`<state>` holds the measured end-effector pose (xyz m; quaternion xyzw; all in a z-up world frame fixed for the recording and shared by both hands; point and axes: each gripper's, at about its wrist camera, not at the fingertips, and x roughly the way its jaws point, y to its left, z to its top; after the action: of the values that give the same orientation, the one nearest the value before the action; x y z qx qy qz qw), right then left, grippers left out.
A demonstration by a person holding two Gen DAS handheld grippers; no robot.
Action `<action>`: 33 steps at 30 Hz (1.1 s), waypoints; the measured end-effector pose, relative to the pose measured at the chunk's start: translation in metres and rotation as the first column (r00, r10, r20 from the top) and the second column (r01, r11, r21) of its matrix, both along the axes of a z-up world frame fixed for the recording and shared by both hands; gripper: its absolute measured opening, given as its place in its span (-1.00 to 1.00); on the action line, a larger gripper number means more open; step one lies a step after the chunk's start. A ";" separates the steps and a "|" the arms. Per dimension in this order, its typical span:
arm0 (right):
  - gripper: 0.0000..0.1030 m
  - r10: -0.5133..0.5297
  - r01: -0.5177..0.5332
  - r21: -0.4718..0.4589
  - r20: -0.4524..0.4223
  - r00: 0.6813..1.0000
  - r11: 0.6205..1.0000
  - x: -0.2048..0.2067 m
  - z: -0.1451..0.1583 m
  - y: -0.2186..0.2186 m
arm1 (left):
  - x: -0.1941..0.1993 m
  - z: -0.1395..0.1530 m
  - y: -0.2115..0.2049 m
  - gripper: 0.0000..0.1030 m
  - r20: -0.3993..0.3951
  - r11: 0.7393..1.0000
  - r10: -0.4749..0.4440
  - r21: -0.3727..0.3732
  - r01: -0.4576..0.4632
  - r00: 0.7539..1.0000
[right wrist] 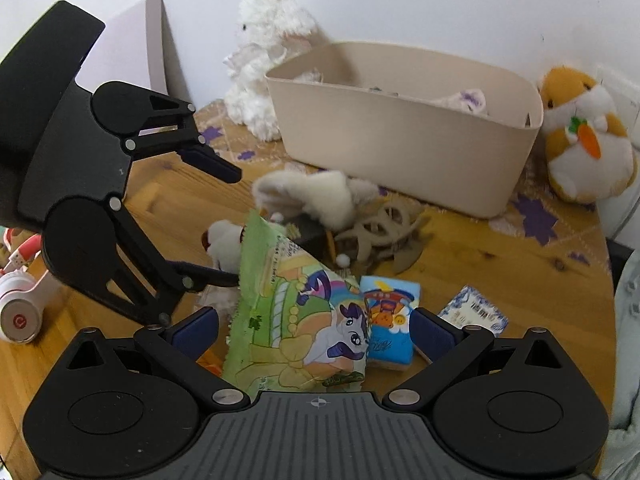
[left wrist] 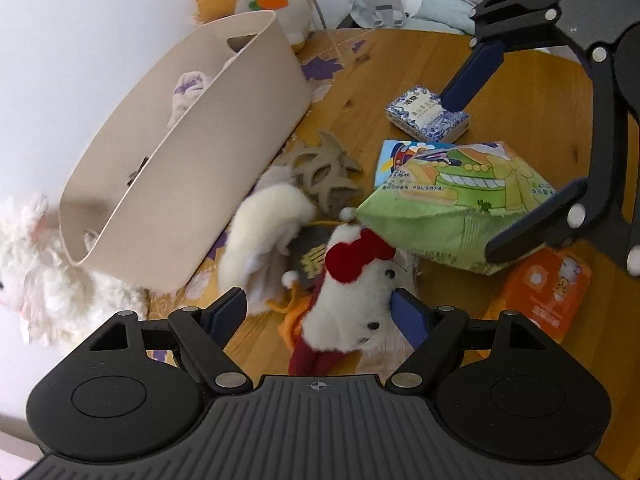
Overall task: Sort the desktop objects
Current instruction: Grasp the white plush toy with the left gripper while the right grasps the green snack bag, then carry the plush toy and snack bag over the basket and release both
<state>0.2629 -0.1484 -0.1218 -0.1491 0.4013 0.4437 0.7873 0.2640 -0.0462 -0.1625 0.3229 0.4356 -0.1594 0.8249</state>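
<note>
On the wooden table (right wrist: pixel 500 252), a crinkly green snack bag (right wrist: pixel 298 324) printed with a cartoon pony sits between the spread fingers of the right gripper (right wrist: pixel 314 332). Beside it, the left gripper (left wrist: pixel 318 312), also wide, flanks a fluffy white plush with a red bow (left wrist: pixel 356 276). Behind stands a smooth beige plastic bin (right wrist: pixel 404 140).

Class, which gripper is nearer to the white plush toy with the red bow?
Left. The left gripper has its jaws on either side of the white plush toy; the right gripper is beside it, around the green snack bag.
</note>
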 end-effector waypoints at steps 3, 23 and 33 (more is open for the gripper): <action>1.00 -0.013 0.013 -0.014 -0.016 1.000 1.000 0.002 -0.007 0.003 | 0.004 -0.008 -0.007 0.56 0.001 1.000 -0.019 0.011 0.019 1.000; 0.09 -0.023 0.030 0.059 -0.104 0.994 0.998 0.008 -0.007 -0.011 | 0.005 -0.005 0.007 -0.21 -0.071 0.990 0.069 -0.115 -0.077 0.995; 0.07 -0.047 0.051 0.101 -0.047 0.998 0.994 0.017 0.018 -0.027 | -0.013 0.024 0.018 -0.21 -0.005 0.984 0.098 -0.149 -0.097 0.995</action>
<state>0.2796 -0.1753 -0.1036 -0.0889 0.3991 0.4473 0.7954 0.2509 -0.0284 -0.1381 0.2387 0.4368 -0.1507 0.8541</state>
